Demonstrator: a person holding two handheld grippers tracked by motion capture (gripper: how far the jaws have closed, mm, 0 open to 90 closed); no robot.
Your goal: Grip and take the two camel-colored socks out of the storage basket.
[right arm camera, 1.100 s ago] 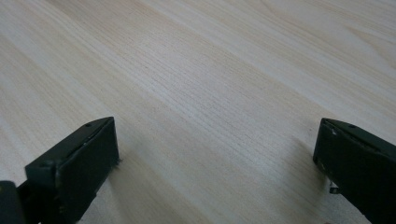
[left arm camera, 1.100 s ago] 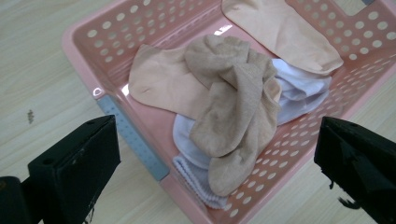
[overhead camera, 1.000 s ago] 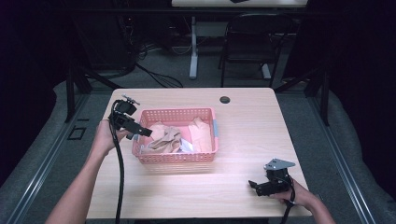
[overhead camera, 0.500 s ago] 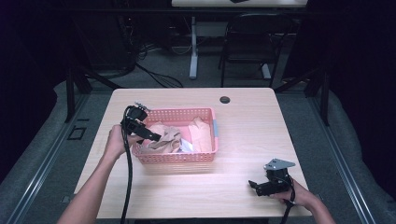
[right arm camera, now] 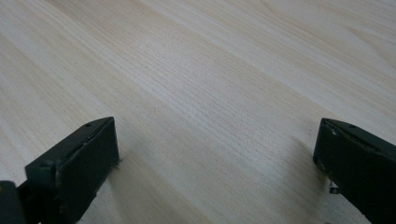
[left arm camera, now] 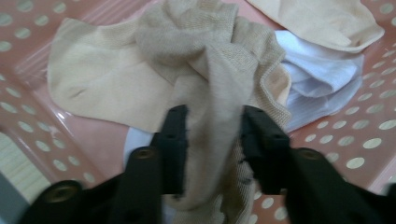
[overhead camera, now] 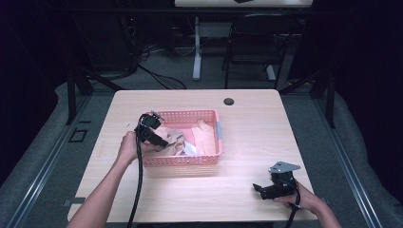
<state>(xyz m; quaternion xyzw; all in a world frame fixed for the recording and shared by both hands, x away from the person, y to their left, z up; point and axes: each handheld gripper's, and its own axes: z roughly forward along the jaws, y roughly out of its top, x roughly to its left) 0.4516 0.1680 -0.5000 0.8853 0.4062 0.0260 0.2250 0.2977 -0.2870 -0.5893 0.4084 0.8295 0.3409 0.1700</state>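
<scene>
Left tongs (left arm camera: 211, 135), jaws just closing, pinch a beige sock (left arm camera: 205, 70) in the pink basket (overhead camera: 209, 159); nothing is out yet. Right tongs (right arm camera: 215, 163) rest spread on the counter (overhead camera: 247, 190), near right.

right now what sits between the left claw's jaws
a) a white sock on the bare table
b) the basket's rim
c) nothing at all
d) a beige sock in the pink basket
d: in the left gripper view the left claw has just been closing, and its jaws press either side of a bunched beige sock lying in the pink basket.
</scene>
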